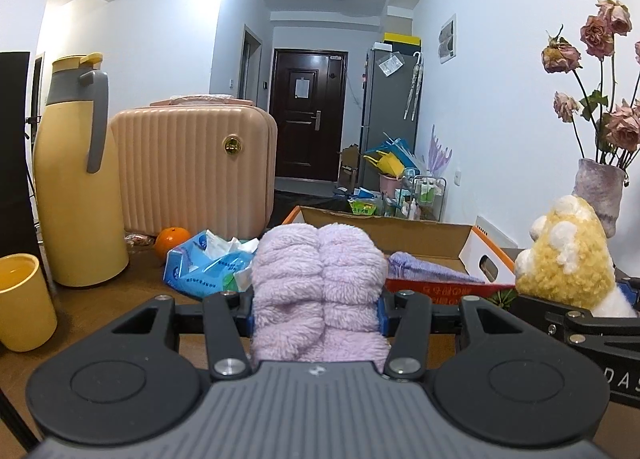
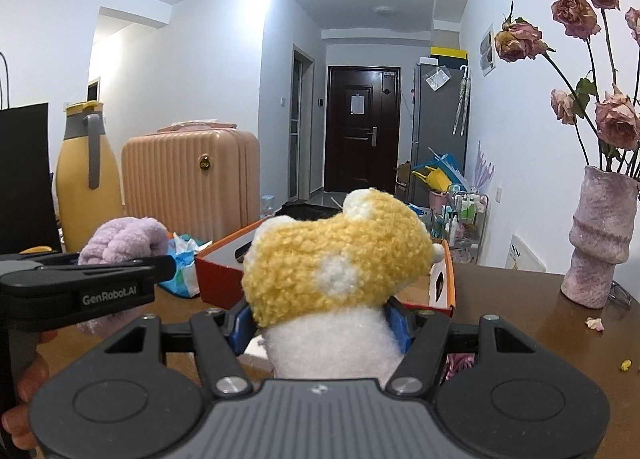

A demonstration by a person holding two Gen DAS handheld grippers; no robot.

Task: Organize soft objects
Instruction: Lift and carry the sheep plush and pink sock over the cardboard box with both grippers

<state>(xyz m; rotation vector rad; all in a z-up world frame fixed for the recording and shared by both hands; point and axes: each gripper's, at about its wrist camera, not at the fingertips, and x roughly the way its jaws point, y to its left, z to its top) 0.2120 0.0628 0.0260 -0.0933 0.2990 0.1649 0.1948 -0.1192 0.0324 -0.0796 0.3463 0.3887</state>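
While both tools are loaded, the left gripper is clamped on a fluffy lilac towel, the bundle squeezed between the blue pads and bulging up and forward past the fingertips. It's held up off the brown table, just in front of the open cardboard box that sits toward the table's far edge. Over on the other side, the right gripper is gripping a yellow-and-white plush toy: its blue pads pinch the white lower body while the yellow woolly head rises above the fingers. From the right wrist view the toy hangs directly before the box's orange-trimmed near wall, with the left tool and its lilac load off toward the table's left side. From the left wrist view the plush sits to the right of the towel, near it but not touching. Inside the box, a second folded purple cloth lies against the near wall. Along the table's left edge stand a yellow mug and a tall yellow thermos, with a pink ribbed case behind them, an orange and a blue tissue pack between case and box. At the right edge, a mottled vase holds dried roses.
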